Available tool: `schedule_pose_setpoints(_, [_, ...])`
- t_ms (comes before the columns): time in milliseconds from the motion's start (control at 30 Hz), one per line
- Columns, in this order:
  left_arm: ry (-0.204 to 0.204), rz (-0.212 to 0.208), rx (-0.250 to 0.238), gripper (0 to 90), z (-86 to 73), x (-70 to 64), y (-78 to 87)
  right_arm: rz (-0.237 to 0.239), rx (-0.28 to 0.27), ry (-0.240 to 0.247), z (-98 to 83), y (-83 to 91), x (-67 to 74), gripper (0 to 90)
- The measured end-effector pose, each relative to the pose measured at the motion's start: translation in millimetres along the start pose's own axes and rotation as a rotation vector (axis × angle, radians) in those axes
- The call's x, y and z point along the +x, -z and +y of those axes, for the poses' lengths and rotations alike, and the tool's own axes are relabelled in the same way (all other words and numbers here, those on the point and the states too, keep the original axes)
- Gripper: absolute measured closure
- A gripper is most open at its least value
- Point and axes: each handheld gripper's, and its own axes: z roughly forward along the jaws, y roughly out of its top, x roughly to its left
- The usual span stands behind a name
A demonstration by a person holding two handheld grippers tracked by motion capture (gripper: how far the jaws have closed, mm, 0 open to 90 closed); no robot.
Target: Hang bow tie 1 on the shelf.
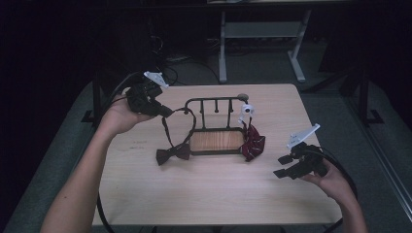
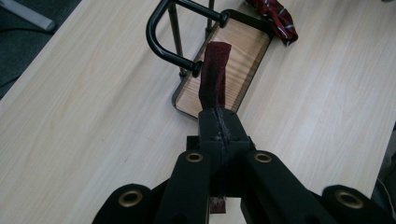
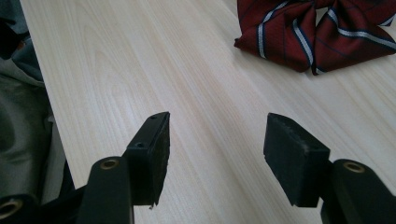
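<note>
The left gripper (image 1: 163, 110) sits at about 10 o'clock on the table (image 1: 204, 194), its jaws clamped on the maroon strap (image 2: 214, 74) of a dark bow tie (image 1: 173, 154). In the high view the strap runs from the jaws over toward the rack (image 1: 216, 102), where it seems to loop about the left end of the black rail, then drops down and back to the bow, which lies on the table just beside the rack's left front corner, at about 8 o'clock from the wooden base (image 1: 216, 141).

In the left gripper view the strap's long axis stands nearly straight out from the jaws, pointing at the rail's curved end (image 2: 159, 39) and the peg just past it. That line is what the next move turns on: the strap end probably has to be carried over or around the rail, and the rail lies dead ahead at 12 o'clock from the jaws, close.

The right gripper (image 1: 285, 166) hovers at about 4 o'clock on the table, jaws apart and holding nothing. A striped red bow tie (image 3: 322, 35) lies ahead of it at roughly 1 o'clock in its own view, resting against the rack's right end. The left hand is plainly the nearer to the strap and rail.
</note>
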Motion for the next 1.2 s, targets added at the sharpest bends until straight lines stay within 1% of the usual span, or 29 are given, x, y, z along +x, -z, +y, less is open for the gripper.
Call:
schedule_pose_setpoints(33, [0.005, 0.006, -0.006, 90.0, -0.1, 0.5, -0.8, -0.001, -0.001, 0.001, 0.0, 0.2, 0.0, 40.5])
schedule_pose_setpoints(100, [0.014, 0.008, -0.002, 90.0, -0.6, 2.2, -1.7, -0.003, -0.001, 0.003, -0.2, 0.7, -0.4, 40.5])
schedule_pose_setpoints(133, [0.011, 0.008, 0.004, 90.0, -0.9, 3.8, -1.9, -0.003, -0.002, 0.005, -0.3, 0.8, -0.6, 40.5])
schedule_pose_setpoints(167, [0.022, 0.010, 0.002, 90.0, -1.2, 4.3, -2.5, -0.002, -0.004, 0.004, -0.4, 0.8, -0.9, 40.6])
schedule_pose_setpoints(267, [0.030, 0.012, 0.004, 90.0, -1.8, 7.8, -3.6, 0.000, -0.003, 0.005, -0.7, 0.7, -1.5, 40.5])
schedule_pose_setpoints(300, [0.027, 0.011, 0.008, 90.0, -1.7, 8.8, -3.8, 0.000, -0.004, 0.003, -0.8, 0.6, -1.6, 40.5])
schedule_pose_setpoints(400, [0.039, 0.013, 0.007, 90.0, -0.8, 11.3, -5.4, 0.002, -0.002, 0.002, -1.1, 0.2, -2.1, 40.5])
schedule_pose_setpoints(533, [0.036, 0.022, 0.020, 90.0, 2.5, 13.1, -6.6, 0.005, -0.002, -0.001, -1.2, -1.1, -2.9, 40.5])
schedule_pose_setpoints(700, [0.030, 0.021, 0.033, 90.0, 7.0, 16.8, -10.3, 0.012, -0.006, -0.004, -1.4, -2.0, -3.4, 40.5])
schedule_pose_setpoints(833, [0.040, 0.027, 0.038, 90.0, 9.0, 21.2, -14.7, 0.011, -0.008, -0.003, -2.3, -2.2, -5.6, 40.5])
schedule_pose_setpoints(867, [0.042, 0.026, 0.038, 90.0, 9.3, 22.1, -15.6, 0.014, -0.009, -0.009, -2.8, -1.7, -5.8, 40.5])
schedule_pose_setpoints(1000, [0.040, 0.033, 0.050, 90.0, 10.3, 23.0, -19.2, 0.007, -0.011, -0.014, -4.1, 0.7, -6.7, 40.5])
schedule_pose_setpoints(1200, [0.039, 0.040, 0.070, 90.0, 10.6, 24.2, -22.8, 0.005, -0.012, -0.007, -3.0, 1.9, -6.3, 40.5])
